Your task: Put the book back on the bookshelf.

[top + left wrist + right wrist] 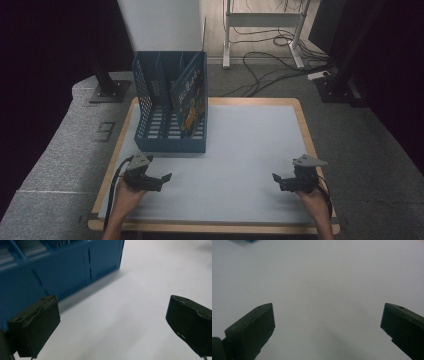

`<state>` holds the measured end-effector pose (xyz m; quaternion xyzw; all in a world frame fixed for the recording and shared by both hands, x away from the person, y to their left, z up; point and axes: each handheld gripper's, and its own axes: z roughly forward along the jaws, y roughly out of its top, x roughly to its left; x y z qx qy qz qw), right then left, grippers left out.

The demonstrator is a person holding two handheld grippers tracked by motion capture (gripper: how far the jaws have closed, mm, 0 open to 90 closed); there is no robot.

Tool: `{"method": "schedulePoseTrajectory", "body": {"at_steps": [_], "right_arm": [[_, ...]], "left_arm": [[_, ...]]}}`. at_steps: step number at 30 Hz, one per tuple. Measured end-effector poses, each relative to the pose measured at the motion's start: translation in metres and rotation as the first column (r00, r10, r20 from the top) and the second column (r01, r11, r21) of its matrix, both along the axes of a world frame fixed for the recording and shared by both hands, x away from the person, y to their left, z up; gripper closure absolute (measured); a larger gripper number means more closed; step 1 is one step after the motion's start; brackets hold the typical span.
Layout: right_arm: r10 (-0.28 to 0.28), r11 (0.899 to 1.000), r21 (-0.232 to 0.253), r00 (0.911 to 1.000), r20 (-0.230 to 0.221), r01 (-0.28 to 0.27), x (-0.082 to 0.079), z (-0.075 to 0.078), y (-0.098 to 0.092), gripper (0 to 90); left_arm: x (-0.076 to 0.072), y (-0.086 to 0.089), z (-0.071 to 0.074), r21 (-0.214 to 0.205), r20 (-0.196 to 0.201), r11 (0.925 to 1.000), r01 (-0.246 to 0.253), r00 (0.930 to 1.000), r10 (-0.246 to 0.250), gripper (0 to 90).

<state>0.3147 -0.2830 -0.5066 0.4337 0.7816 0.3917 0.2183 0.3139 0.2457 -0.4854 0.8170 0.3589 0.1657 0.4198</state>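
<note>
The blue perforated plastic file rack point(170, 107) stands at the far left of the pale grey wood-edged worktop point(250, 150), straight ahead of the left claw point(159, 179) and just beyond it; the right claw point(281, 181) sits well apart from it, across the worktop; both claws are spread wide and hold nothing; in the rack's rightmost slot a dark-covered picture book point(190, 97) leans upright, its long edge running front to back; the other slots look empty.
</note>
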Motion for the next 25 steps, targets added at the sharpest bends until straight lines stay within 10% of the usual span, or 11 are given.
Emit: {"method": "schedulePoseTrajectory", "body": {"at_steps": [14, 25], "right_arm": [[-0.005, 0.998, -0.064, 0.9943, -0.106, -0.001, -0.002, -0.03, 0.004, 0.0], [-0.007, 0.998, -0.057, 0.9938, -0.111, 0.001, -0.002, -0.031, 0.003, 0.0]], "left_arm": [[0.004, -0.005, -0.043, 0.118, -0.154, 0.9927, -0.023, 0.9873, 0.041, 0.0], [0.002, -0.01, -0.044, 0.163, -0.14, 0.9862, -0.031, 0.9888, 0.054, 0.0]]}}
